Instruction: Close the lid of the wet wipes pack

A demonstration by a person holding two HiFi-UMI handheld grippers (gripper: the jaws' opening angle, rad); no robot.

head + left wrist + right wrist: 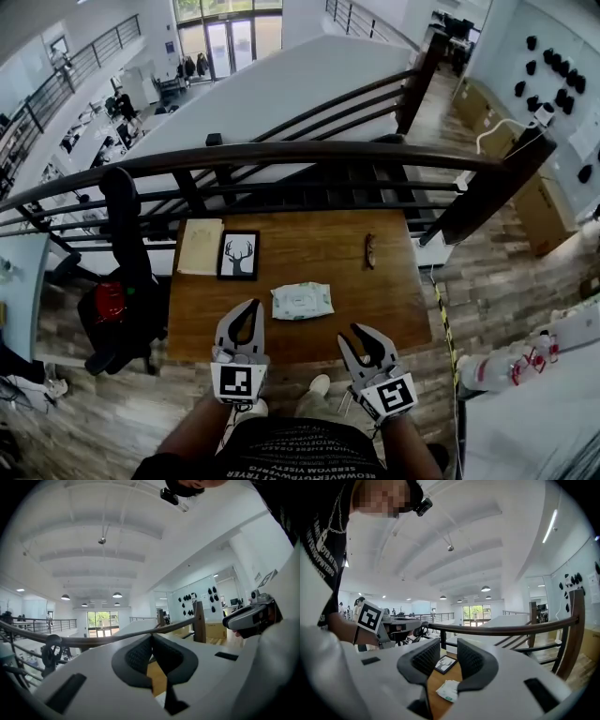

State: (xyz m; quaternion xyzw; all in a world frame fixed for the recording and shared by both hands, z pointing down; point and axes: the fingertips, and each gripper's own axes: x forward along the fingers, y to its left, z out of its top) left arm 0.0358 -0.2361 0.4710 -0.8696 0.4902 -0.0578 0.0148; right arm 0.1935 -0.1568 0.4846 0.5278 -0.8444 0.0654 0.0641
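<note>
Centrally on the wooden counter (375, 281) lies the wet wipes pack (302, 301), just beside a framed deer picture (238, 255). Nearer the person, the left hand-held gripper (251, 307) hangs empty with its jaw tips touching. The right hand-held gripper (351, 334) is slightly parted and holds nothing.

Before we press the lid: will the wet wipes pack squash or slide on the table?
Probably squashy: the wet wipes pack looks like a soft pouch. Lying flat, it shouldn't roll or tip. It may slide on the smooth wooden table.
</note>
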